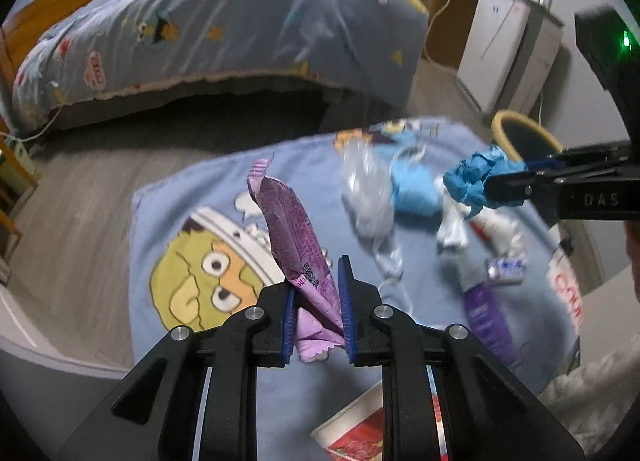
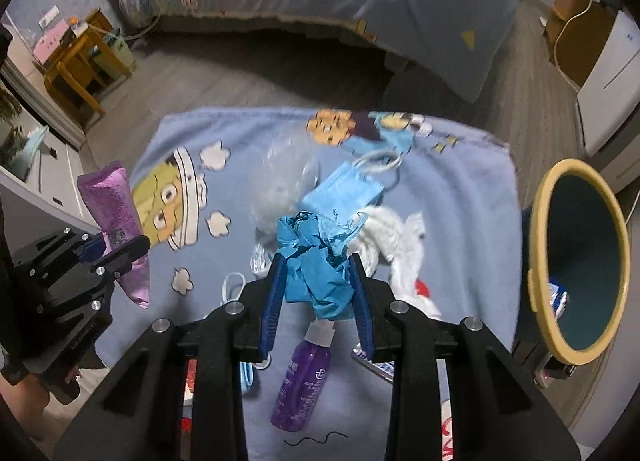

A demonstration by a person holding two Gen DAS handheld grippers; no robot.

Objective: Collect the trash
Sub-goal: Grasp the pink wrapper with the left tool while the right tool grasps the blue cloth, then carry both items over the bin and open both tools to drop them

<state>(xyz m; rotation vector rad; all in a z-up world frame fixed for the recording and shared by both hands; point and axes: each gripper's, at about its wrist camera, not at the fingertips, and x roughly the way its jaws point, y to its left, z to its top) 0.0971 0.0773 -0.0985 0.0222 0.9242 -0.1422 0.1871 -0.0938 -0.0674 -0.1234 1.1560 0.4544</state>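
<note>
Currently catalogued, two pieces of trash lifted clear of the blue cartoon blanket (image 2: pixel 460 181).

Left gripper (image 1: pixel 318 309): clamped on purple wrapper (image 1: pixel 294 245); thin crinkled foil-like film, printed, serrated end poking out below the pads. Held low, long upper part free at 12 o'clock. Risk: flopping or sliding out if swung fast, since slick film gives little friction.

Right gripper (image 2: pixel 318 293): closed on blue crumpled wad (image 2: pixel 316 261); soft, glove-like or plastic sheet, bunched and springy. Risk: loose folds catching on the bin rim, or slipping as the wad compresses.

Bin (image 2: pixel 538 261): round, tan rim, dark teal inside, at 3 o'clock of the right wrist view, just beside the blanket edge. Risk: light pieces drifting and missing the opening.

Remaining on blanket: face mask (image 2: pixel 340 191), pleated blue; clear plastic bag (image 2: pixel 280 181), glossy; white tissue (image 2: pixel 396 245), crumpled; purple spray bottle (image 2: pixel 302 385), smooth cylinder, lying flat.
</note>
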